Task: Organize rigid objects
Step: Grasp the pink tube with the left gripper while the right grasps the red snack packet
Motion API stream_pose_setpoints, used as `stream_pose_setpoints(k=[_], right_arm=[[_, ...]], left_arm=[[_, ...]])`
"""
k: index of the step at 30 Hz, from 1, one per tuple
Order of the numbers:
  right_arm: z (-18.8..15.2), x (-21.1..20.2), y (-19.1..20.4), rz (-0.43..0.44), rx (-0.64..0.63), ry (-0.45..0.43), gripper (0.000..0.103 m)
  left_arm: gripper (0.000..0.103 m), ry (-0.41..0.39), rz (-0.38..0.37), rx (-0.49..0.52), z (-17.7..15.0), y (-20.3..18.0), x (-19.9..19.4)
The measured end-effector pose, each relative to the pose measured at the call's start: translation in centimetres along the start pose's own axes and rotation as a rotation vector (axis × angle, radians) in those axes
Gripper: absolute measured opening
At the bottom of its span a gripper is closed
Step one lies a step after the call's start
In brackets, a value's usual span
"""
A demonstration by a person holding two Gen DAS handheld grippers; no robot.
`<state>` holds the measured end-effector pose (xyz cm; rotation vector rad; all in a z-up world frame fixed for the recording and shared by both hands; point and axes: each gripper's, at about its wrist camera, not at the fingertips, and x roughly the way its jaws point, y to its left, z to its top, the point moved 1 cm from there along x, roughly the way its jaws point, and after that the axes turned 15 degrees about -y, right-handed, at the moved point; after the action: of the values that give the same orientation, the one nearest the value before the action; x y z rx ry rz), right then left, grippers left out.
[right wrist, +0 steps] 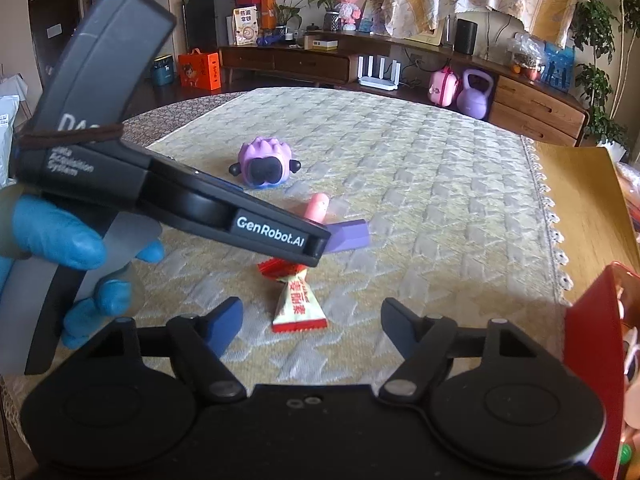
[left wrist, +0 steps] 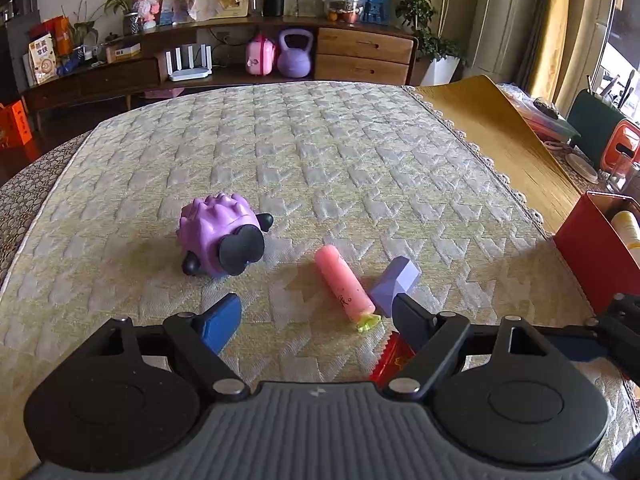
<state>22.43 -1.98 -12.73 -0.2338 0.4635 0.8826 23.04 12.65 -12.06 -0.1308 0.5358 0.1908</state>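
A purple spiky toy with black feet (left wrist: 224, 238) (right wrist: 265, 163) lies on the quilted cloth. A pink toy carrot (left wrist: 343, 282) (right wrist: 317, 208) lies to its right, beside a lilac block (left wrist: 395, 278) (right wrist: 349, 235). A red-and-cream wrapped candy (right wrist: 295, 300) lies nearer; its red edge (left wrist: 391, 360) shows under my left gripper. My left gripper (left wrist: 318, 318) is open and empty, low over the carrot's leafy end. In the right wrist view its body (right wrist: 160, 196) hovers over the carrot and block. My right gripper (right wrist: 312, 320) is open and empty, just behind the candy.
A red box (left wrist: 592, 256) (right wrist: 596, 344) holding some items stands at the right, on the cloth's edge. A yellow mat (left wrist: 496, 128) lies past the lace border. A wooden sideboard (left wrist: 360, 54) with clutter runs along the far wall.
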Motion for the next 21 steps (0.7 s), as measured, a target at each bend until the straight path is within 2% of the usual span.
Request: stream_pose_setpoints(k=[3, 7, 13, 18, 21], right_arm=[[0.0, 0.8, 0.2, 0.008, -0.008, 0.006, 0.066], [-0.1, 1.4, 0.4, 0.014, -0.019, 0.014, 0.053], [-0.2, 2.1, 0.3, 0.008, -0.018, 0.02, 0.043], [-0.4, 2.4, 0.4, 0.007, -0.018, 0.024, 0.039], [-0.5, 2.3, 0.6, 0.014, -0.026, 0.018, 0.031]], left_arm=[[0.08, 0.001, -0.01, 0.0, 0.0, -0.1, 0.2], [0.067, 0.011, -0.01, -0.011, -0.2, -0.1, 0.6], [0.058, 0.009, -0.017, 0.006, -0.4, -0.6, 1.0], [0.054, 0.002, -0.014, 0.027, -0.3, -1.1, 1.4], [0.048, 0.001, -0.013, 0.035, -0.1, -1.3, 1.7]])
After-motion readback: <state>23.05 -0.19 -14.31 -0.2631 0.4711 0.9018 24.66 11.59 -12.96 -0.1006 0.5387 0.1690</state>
